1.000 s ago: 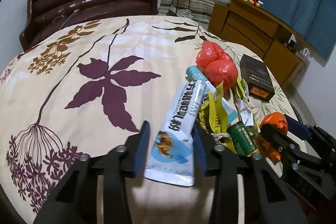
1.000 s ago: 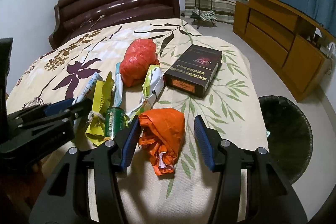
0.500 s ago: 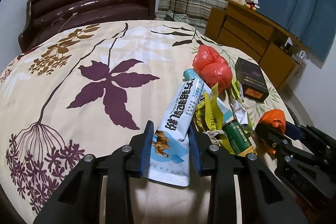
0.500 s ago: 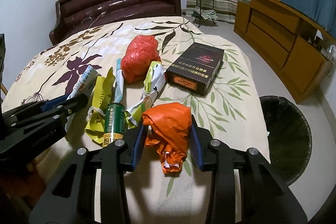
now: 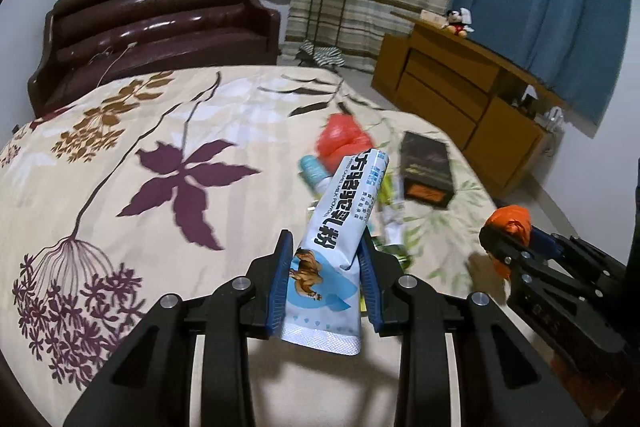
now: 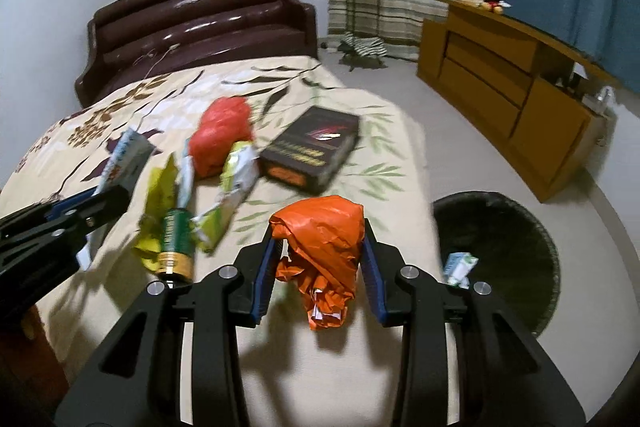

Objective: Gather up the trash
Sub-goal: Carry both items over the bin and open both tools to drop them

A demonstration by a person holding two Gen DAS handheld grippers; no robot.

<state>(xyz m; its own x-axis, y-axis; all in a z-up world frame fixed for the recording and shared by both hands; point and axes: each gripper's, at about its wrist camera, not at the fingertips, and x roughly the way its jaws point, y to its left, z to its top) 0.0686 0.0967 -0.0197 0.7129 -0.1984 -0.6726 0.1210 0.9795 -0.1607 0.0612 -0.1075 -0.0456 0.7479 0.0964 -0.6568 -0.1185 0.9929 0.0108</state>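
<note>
Left wrist view: the left gripper [image 5: 325, 283] has its jaws clamped on a white-and-blue milk powder sachet [image 5: 341, 227], lifted clear of the bed [image 5: 120, 163], probably for binning; it reads "CAMEL MILK POWDER" beside bold Chinese characters. The right gripper [image 6: 318, 269] pinches a crumpled orange plastic bag [image 6: 324, 247]. Ahead-right of those jaws stands the black wastebasket [image 6: 516, 227]; a green can [image 6: 176, 239] lies left.

Dim indoor light, bluish cast. Glare streaks on glossy headboard [image 5: 156, 15]. Motion blur smears trash on bed [image 6: 120, 307]; soft shadows beneath claws. Fisheye bends edges, black vignette corners.
</note>
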